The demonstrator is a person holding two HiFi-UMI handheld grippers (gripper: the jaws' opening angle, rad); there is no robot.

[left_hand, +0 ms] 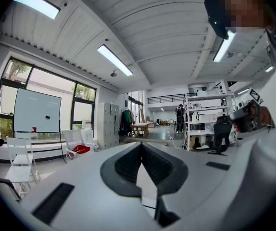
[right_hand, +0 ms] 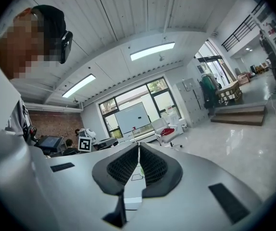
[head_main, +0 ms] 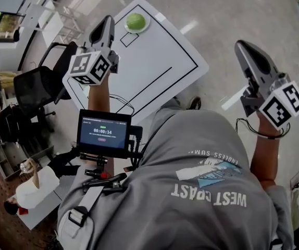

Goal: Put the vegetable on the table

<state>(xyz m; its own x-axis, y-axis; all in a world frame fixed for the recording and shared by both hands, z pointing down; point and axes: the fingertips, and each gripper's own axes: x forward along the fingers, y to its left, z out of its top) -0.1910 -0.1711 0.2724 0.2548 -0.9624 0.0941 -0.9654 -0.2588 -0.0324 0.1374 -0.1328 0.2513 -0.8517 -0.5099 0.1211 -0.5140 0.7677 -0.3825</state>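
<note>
Head view: one vegetable [head_main: 135, 21], one table [head_main: 160, 56]

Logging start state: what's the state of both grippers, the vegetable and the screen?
left gripper: shut, nothing between the jaws.
right gripper: shut, nothing between the jaws.
vegetable: on a plate at the far corner of the table, untouched.
screen: on, showing a timer.

Grey T-shirt [head_main: 212, 160], white "WEST COAST" print [head_main: 209, 196], grey shoulder strap [head_main: 84, 204]
</note>
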